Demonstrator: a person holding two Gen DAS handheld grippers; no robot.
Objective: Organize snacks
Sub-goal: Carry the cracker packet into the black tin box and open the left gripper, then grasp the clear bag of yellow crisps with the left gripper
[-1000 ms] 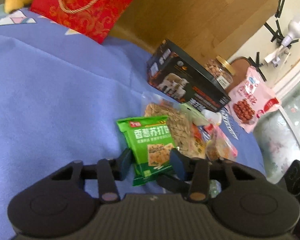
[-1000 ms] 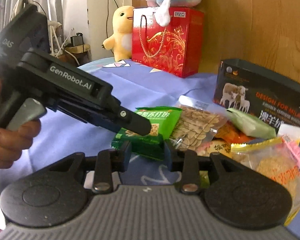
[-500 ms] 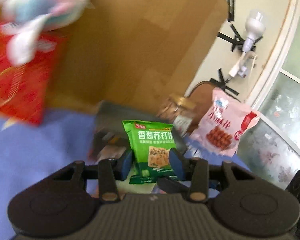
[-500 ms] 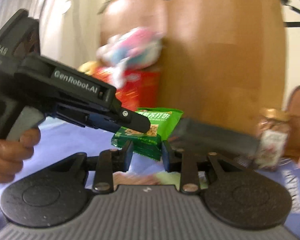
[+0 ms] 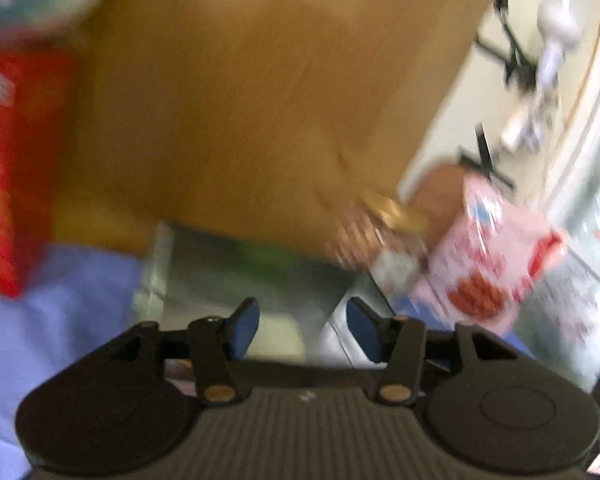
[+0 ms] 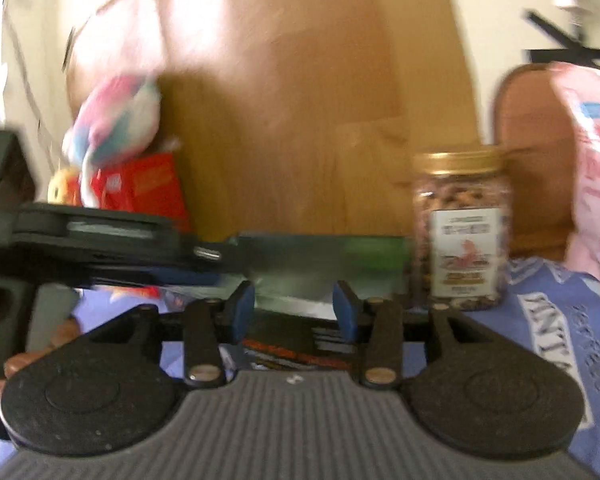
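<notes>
A blurred green packet (image 6: 374,258) is seen lying on or in the dark box (image 6: 300,268), at twelve o'clock from the right gripper (image 6: 294,312). Both grippers' jaws have just been opening and stand apart, with nothing pressed between them. The left gripper (image 5: 302,322) is held over the box. A nut jar (image 6: 460,228) stands at two o'clock.

Black ribbed gripper bodies, blue-padded fingers (image 6: 242,312), brass screws
</notes>
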